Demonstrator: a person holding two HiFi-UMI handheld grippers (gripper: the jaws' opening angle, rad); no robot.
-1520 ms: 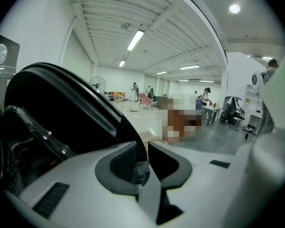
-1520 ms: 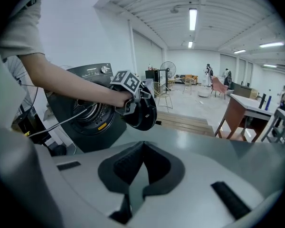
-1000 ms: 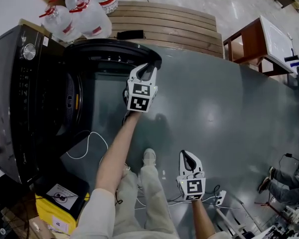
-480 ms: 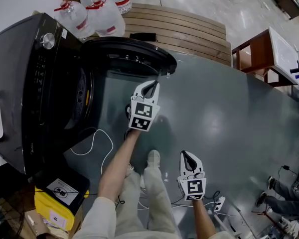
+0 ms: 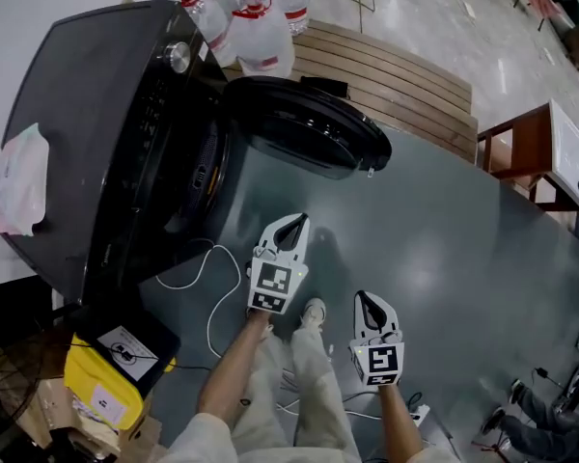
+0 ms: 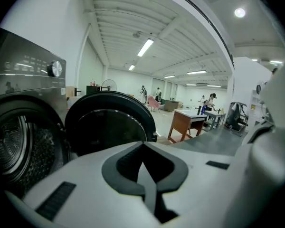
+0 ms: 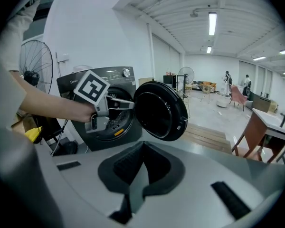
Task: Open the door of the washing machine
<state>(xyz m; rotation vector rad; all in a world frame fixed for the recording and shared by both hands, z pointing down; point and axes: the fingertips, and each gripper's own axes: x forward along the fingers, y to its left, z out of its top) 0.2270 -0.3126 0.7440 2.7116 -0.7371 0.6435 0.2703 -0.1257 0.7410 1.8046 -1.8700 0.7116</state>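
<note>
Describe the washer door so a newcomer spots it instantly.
Start at the big dark washing machine at the head view's upper left. Swung open from its front is the door: a round glossy black disc, unlike the clear water jugs and slatted wooden platform behind it.

Glossy grey floor (image 5: pixel 444 220), slatted wooden platform (image 5: pixel 396 66), brown desk (image 5: pixel 510 141)

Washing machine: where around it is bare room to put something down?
The grey floor between the open door, the slatted wooden platform and the wooden table is bare. The washing machine's top is free beyond the pale crumpled item. Crowded: cable and yellow box by its near corner, water bottles at the far one.
</note>
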